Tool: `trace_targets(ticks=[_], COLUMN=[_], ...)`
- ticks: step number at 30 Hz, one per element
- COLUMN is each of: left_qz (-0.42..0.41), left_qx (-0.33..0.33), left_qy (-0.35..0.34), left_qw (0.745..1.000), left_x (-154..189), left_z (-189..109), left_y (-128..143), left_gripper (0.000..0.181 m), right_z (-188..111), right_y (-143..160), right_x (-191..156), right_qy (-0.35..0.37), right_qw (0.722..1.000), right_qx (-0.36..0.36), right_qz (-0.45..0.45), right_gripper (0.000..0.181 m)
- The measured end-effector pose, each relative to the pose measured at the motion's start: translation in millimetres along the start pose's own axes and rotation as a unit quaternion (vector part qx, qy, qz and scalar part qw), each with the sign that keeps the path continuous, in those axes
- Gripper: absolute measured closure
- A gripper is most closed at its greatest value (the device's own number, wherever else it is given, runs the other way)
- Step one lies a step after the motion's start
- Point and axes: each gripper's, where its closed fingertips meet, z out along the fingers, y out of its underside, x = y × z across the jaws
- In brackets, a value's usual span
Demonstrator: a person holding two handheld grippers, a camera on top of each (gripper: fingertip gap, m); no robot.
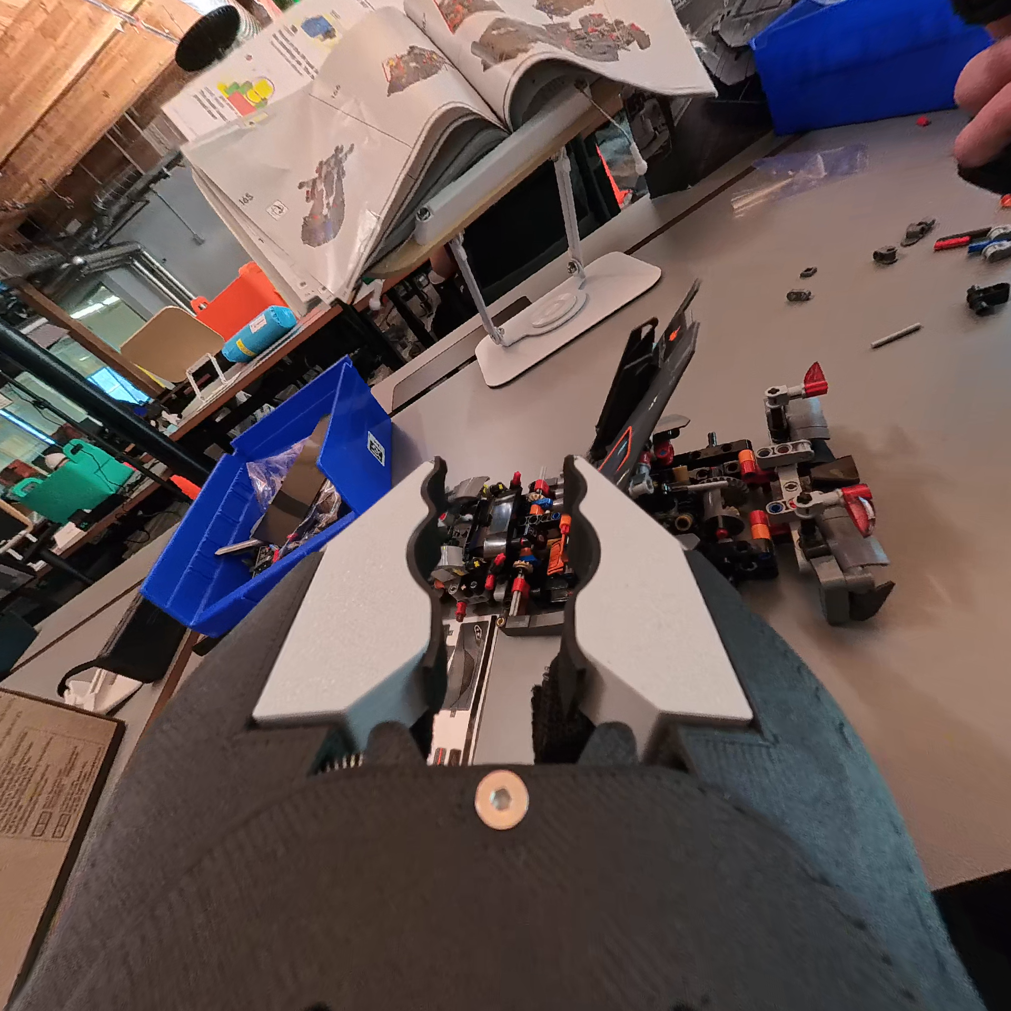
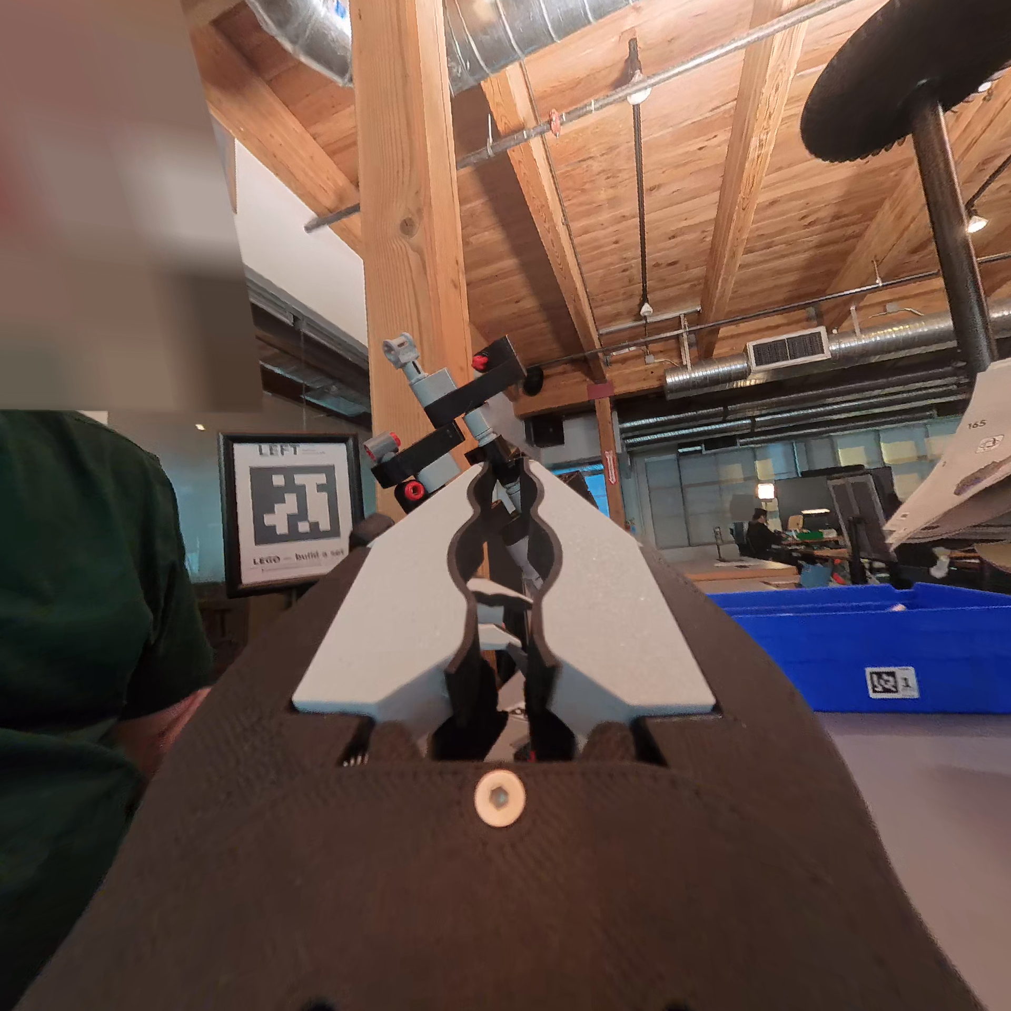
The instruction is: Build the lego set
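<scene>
A partly built lego model (image 1: 509,536) of black, grey, red and orange technic pieces lies on the grey table (image 1: 820,738); more of it spreads to the right (image 1: 766,509). My left gripper (image 1: 503,470) has its jaws set around the model's near end, and the fingers seem to press on its sides. My right gripper (image 2: 506,470) is raised off the table and is shut on a small sub-assembly (image 2: 443,416) of grey axle parts, black beams and red pins, which sticks up and to the left past the fingertips.
An open instruction book (image 1: 383,137) rests on a white stand (image 1: 563,306) behind the model. A blue bin (image 1: 262,525) with bags stands at the left, another (image 1: 853,71) at the far right. Loose pieces (image 1: 930,251) lie at the right near a hand (image 1: 985,109). A person (image 2: 71,574) stands close. Spacing between my two grippers at the tips: around 25 cm.
</scene>
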Motion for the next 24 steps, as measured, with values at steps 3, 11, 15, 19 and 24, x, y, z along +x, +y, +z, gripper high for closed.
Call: trace_targets(ticks=[3, 11, 15, 19, 24], left_qz=[-0.011, -0.041, -0.107, -0.147, -0.247], left_qx=[0.028, 0.126, 0.160, 0.164, 0.174], left_qy=[0.005, 0.093, 0.152, 0.174, 0.206], left_qw=[1.000, 0.987, 0.969, 0.960, 0.931], left_x=[0, 61, 100, 131, 133], left_z=[-6, -12, -20, -19, -16], left_y=[-15, -84, -107, -115, -118], left_gripper=[0.139, 0.134, 0.132, 0.130, 0.131], right_z=[8, 22, 17, 14, 1], right_y=[12, 55, 79, 96, 92], right_x=[-1, 15, 8, -5, -10], right_qy=[0.024, 0.179, 0.237, 0.273, 0.310], right_qw=[0.998, 0.953, 0.902, 0.864, 0.840], right_qx=[-0.046, -0.224, -0.336, -0.391, -0.407], right_qz=[-0.029, -0.102, -0.134, -0.160, -0.180], right_gripper=[0.174, 0.176, 0.176, 0.176, 0.175])
